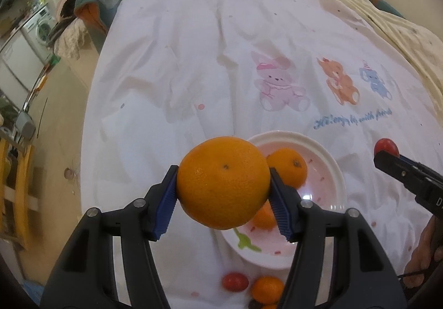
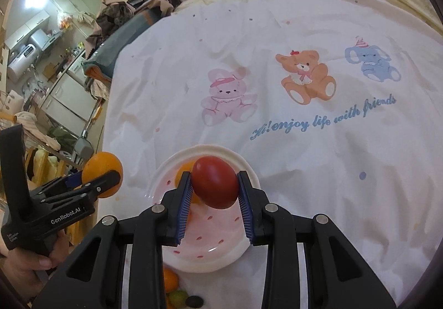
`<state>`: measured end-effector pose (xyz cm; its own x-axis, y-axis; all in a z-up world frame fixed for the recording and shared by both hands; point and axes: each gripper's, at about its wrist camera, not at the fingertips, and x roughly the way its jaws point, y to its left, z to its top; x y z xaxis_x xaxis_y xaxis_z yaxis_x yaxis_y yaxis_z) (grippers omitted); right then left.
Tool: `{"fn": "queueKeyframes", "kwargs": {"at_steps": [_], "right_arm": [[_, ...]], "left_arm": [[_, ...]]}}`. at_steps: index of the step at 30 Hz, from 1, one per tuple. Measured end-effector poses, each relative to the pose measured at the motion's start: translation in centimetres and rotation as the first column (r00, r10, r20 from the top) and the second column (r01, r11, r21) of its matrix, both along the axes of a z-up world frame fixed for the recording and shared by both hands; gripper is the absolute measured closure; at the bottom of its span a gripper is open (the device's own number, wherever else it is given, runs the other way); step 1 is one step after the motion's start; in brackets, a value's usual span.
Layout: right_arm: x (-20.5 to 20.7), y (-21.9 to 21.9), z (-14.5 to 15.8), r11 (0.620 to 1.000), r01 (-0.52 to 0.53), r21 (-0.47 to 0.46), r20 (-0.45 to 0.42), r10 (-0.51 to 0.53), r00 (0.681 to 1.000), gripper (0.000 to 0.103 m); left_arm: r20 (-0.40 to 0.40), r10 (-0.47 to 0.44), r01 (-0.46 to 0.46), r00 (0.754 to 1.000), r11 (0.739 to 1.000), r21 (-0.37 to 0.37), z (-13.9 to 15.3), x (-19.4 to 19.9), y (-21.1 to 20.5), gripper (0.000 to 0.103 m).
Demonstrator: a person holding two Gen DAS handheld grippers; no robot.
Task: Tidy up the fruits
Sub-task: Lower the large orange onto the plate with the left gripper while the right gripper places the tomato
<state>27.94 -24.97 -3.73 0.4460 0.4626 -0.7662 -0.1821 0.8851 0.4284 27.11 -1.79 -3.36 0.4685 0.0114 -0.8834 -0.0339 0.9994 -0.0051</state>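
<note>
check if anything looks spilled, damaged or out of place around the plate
Nothing is spilled or damaged. Loose fruit lies on the sheet below the plate: a small tomato and a small orange. The left gripper holds a large orange; the right gripper holds a red tomato.

Four oranges for sure: one big orange (image 1: 223,181), one upper plate orange (image 1: 288,167), one lower plate orange (image 1: 263,217), one cloth orange (image 1: 267,289). Maybe a fifth at the bottom edge, too cut off to tell. Two red tomatoes: one held tomato (image 2: 215,182), one cloth tomato (image 1: 234,282). One greenish fruit (image 2: 177,296). One dark round thing (image 2: 194,301). One plate (image 1: 293,137). Two grippers: left gripper (image 1: 223,171), right gripper (image 2: 214,174). Three printed animals on one cloth (image 2: 304,198): rabbit (image 2: 227,104), bear (image 2: 306,76), elephant (image 2: 371,59).
</note>
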Motion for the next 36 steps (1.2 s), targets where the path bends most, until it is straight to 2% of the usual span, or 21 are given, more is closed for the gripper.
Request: {"fn": "queueKeyframes", "kwargs": {"at_steps": [5,8,14,19,24,28,32,36], "right_arm": [[1.7,0.6,-1.9,1.000,-0.024,-0.009,-0.046,0.024,0.999,0.069],[2.4,0.9,-3.2,0.999,-0.043,-0.003,-0.087,0.042,0.995,0.069],[2.6,1.2,-5.6,1.000,-0.028,0.012,-0.162,0.029,0.986,0.069],[2.5,1.9,-6.7,0.999,-0.047,0.005,-0.194,0.047,0.980,0.069],[2.7,1.6,-7.4,0.999,-0.033,0.006,-0.235,0.034,0.971,0.068],[2.8,1.5,-7.5,1.000,-0.028,0.006,-0.248,0.029,0.968,0.068],[2.8,1.6,-7.7,1.000,-0.029,0.001,-0.261,0.028,0.965,0.067],[3.0,1.7,-7.8,1.000,-0.022,-0.005,-0.267,0.020,0.964,0.066]], "left_arm": [[-0.012,-0.002,0.002,1.000,1.000,-0.009,-1.8,1.1,0.3,0.045],[-0.035,0.007,-0.008,0.999,0.999,-0.039,-2.9,1.6,0.7,0.045],[-0.073,0.007,-0.011,0.997,0.998,-0.058,-4.7,2.0,0.7,0.045],[-0.079,-0.015,0.010,0.997,0.998,-0.068,-5.2,2.4,0.4,0.045],[-0.123,-0.040,0.030,0.992,0.996,-0.087,-6.3,2.3,-0.4,0.045],[-0.149,-0.061,0.051,0.987,0.996,-0.072,-7.2,1.8,-1.2,0.045],[-0.141,-0.078,0.074,0.987,0.997,-0.034,-7.3,1.7,-1.8,0.044],[-0.144,-0.080,0.075,0.986,0.997,-0.036,-7.2,1.7,-1.6,0.043]]}}
